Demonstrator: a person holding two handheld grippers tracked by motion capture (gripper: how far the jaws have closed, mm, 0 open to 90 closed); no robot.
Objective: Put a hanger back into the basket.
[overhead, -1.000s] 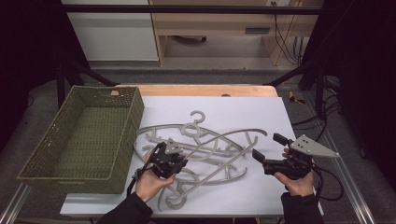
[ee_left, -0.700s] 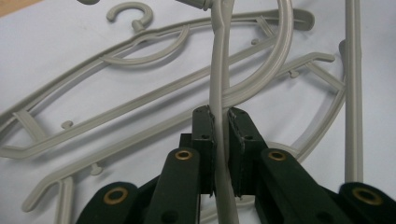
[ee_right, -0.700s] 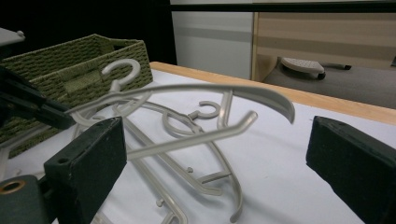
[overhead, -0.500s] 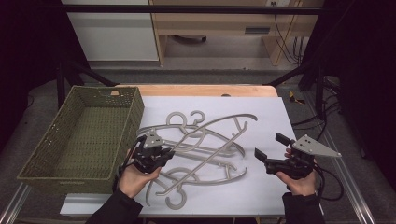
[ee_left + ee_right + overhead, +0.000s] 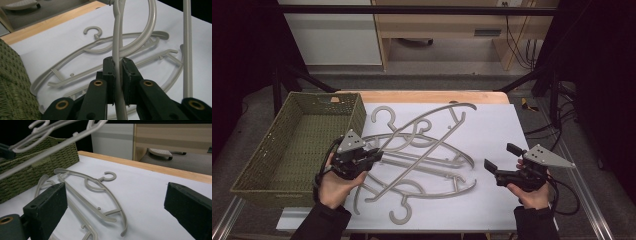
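Note:
Several grey plastic hangers (image 5: 432,165) lie tangled on the white table top (image 5: 492,125). My left gripper (image 5: 371,155) is shut on the arm of one grey hanger (image 5: 427,122), which is raised above the pile and slants toward the far right. In the left gripper view that hanger (image 5: 117,37) runs straight up from between the closed jaws of the gripper (image 5: 118,72). My right gripper (image 5: 501,157) rests at the right side of the table, open and holding nothing. Its jaws (image 5: 117,207) stand wide apart, facing the lying hangers (image 5: 100,195).
A green woven basket (image 5: 357,117) with nothing in it stands at the table's left edge, just left of my left hand; it also appears as the basket (image 5: 12,82) and the basket (image 5: 30,170). A wooden strip (image 5: 427,96) borders the table's far side.
My left gripper has carried the held hanger leftward toward the basket and lifted it off the pile. The right gripper has hardly moved.

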